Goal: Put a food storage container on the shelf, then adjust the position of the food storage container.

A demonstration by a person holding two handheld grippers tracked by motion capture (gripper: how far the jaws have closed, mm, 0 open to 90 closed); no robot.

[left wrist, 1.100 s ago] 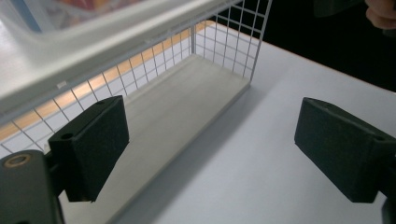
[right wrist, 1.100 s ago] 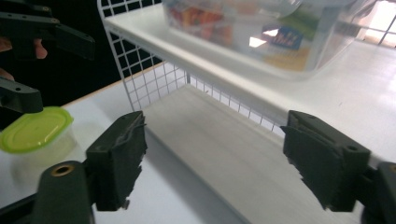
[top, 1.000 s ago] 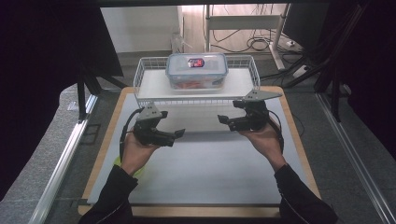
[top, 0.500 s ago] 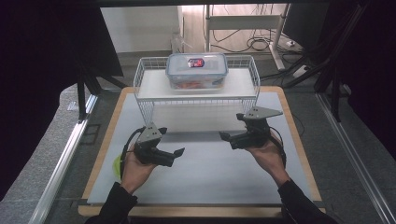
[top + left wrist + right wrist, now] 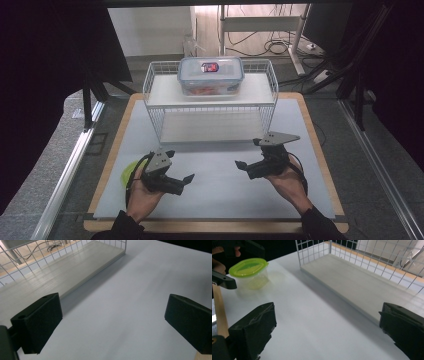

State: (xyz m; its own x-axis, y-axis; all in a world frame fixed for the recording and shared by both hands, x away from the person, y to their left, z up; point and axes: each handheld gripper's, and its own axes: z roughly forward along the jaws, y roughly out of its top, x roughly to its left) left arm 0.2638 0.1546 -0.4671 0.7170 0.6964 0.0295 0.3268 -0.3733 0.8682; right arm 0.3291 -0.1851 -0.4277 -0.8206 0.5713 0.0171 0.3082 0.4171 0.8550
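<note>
My left gripper (image 5: 186, 180) hovers low over the white mat (image 5: 220, 195) at the near left, jaws pointing right. They stand open after widening just now, and nothing is between them (image 5: 112, 322). My right gripper (image 5: 242, 167) faces it from the near right. Its jaws have also just been opening, and only bare mat lies between them (image 5: 327, 330). A small tub with a green lid (image 5: 128, 173) sits behind the left hand, partly hidden; the right gripper view has it at upper left (image 5: 249, 271). A clear lidded food box (image 5: 211, 75) rests on the top shelf of the white wire rack (image 5: 155, 115).
The rack's lower shelf (image 5: 210, 127) holds nothing. The wooden table edge (image 5: 320, 145) frames the mat. A metal rail (image 5: 70, 165) runs along the left, dark curtains hang on both sides, and cables lie on the floor beyond the rack.
Both hands have drawn back from the rack toward the near edge of the table and sunk lower. Both pairs of jaws stand a little wider.
</note>
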